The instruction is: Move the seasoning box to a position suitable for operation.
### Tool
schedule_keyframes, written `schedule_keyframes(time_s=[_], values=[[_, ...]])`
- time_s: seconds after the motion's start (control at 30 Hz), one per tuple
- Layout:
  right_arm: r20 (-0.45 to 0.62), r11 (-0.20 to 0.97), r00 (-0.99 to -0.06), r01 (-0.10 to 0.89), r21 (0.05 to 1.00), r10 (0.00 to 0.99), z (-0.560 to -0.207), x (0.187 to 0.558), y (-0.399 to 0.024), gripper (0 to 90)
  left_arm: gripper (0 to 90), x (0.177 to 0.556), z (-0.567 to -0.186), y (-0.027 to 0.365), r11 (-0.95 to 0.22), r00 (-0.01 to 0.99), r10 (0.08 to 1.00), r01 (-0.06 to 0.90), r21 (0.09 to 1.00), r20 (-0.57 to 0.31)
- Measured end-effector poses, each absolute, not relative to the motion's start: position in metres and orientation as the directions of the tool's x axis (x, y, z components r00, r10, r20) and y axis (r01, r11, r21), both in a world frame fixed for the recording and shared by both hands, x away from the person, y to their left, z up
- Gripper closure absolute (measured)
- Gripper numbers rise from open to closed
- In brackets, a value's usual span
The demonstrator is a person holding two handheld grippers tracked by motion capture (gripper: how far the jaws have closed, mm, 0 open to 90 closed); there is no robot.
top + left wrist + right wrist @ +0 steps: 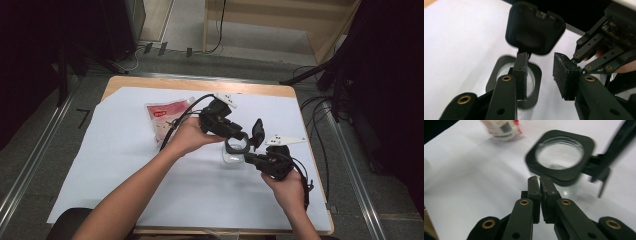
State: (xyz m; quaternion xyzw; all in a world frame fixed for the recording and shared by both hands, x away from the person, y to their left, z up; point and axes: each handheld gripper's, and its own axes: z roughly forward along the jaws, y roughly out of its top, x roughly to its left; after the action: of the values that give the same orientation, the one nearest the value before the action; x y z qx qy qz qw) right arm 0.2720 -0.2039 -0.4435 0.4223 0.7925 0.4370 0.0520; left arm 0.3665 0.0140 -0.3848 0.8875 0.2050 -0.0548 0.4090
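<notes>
A clear glass jar (233,156) with a black square collar (560,173) stands on the white sheet, right of the middle. Its hinged black lid (257,134) is swung up and stands open. My left gripper (243,139) hangs over the jar's rim by the hinge. In the left gripper view its jaws (541,75) are apart with only the sheet showing between the pads, and the lid (534,30) rises just behind them. My right gripper (248,158) lies just beside the jar on the near right. Its jaws (539,180) are pressed together on nothing, a little short of the collar.
A red and white plastic packet (167,117) lies on the sheet at the back left, also seen as the packet (504,128) beyond the jar. The white sheet (125,165) covers a wooden table. Cables trail from both grippers; dark stands flank the table.
</notes>
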Motion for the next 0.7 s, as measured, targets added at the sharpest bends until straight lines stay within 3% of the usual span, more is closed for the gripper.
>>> schedule_keyframes(time_s=[0.1,0.17,0.47,0.7], values=[[0.279,0.277,-0.657,0.61,0.742,0.701,-0.443,0.27,-0.197,84.3,57.3,0.365,-0.386,0.022,-0.578,0.902,0.33,0.427,0.695,-0.28],[0.281,0.295,-0.672,0.609,0.737,0.685,-0.445,0.27,-0.189,81.7,47.5,0.363,-0.389,0.033,-0.576,0.894,0.354,0.44,0.689,-0.275],[0.304,0.318,-0.705,0.604,0.731,0.641,-0.455,0.268,-0.167,67.8,43.1,0.354,-0.394,0.07,-0.555,0.877,0.38,0.47,0.686,-0.294],[0.294,0.342,-0.737,0.578,0.741,0.608,-0.463,0.267,-0.154,63.0,43.0,0.348,-0.397,0.093,-0.539,0.867,0.408,0.481,0.691,-0.285]])
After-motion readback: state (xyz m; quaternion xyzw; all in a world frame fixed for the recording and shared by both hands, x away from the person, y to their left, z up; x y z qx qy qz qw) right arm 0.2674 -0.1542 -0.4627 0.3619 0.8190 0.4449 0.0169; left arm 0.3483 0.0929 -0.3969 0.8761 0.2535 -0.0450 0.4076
